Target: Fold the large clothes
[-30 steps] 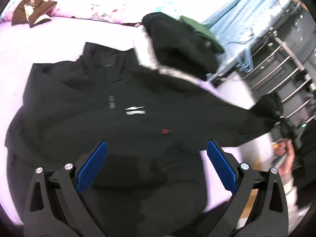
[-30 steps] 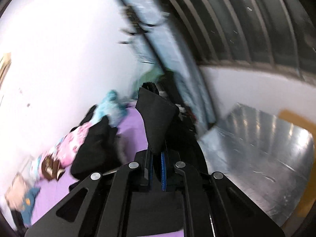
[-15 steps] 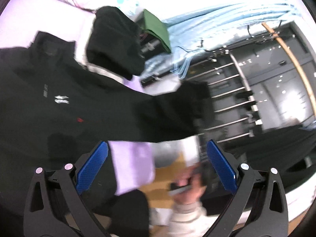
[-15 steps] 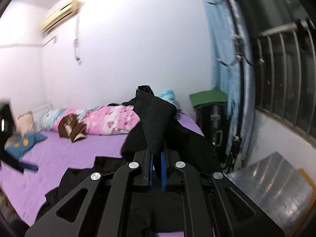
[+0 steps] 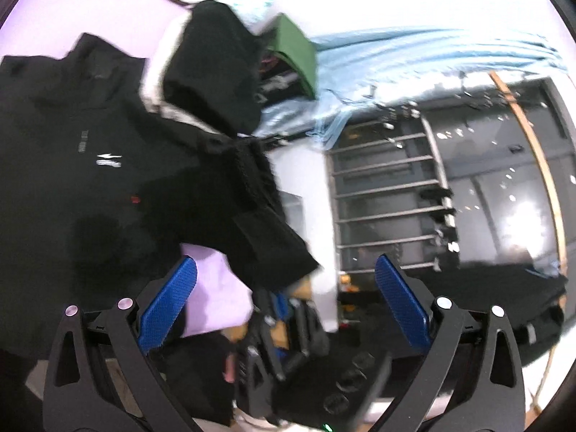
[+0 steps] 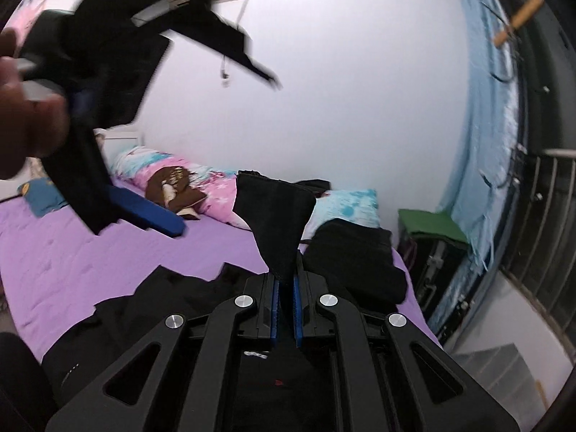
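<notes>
Item: black jacket (image 5: 90, 151), spread chest-up on the purple bed (image 6: 108, 252). White chest logo (image 5: 109, 160) and small red mark (image 5: 135, 199) face upward. Body lies largely flat, collar toward the pillows at the 12 o'clock end of the bed in the right wrist view.

Item: jacket sleeve (image 6: 277, 223). Lifted clear of the bedding, cuff end standing up between the pads. In the left wrist view the same sleeve (image 5: 259, 216) runs from the shoulder down toward 5 o'clock, off the mattress edge.

Item: right gripper (image 6: 284, 309). Jaws pinched nearly together on the sleeve cloth; grip looks firm.

Item: left gripper (image 5: 284, 302). Blue pads wide apart, nothing between them. It hangs above the near edge of the bed, and shows blurred at 10 o'clock in the right wrist view, with a hand (image 6: 21, 108) on its handle.

Item: dark folded pile (image 6: 352, 262), at 2 o'clock of the held sleeve, beside a pale blue pillow (image 6: 345, 205). Judged to be garments already dealt with.

Item: green cloth (image 6: 428, 225) on a dark case (image 6: 439, 262) next to the bed, below the blue curtain (image 6: 478, 144).

Progress, as judged: early. The jacket is laid out and one sleeve is picked up; no fold is visible in the body yet. Remaining: bring this sleeve across the chest, do the other sleeve, then fold the body down.
</notes>
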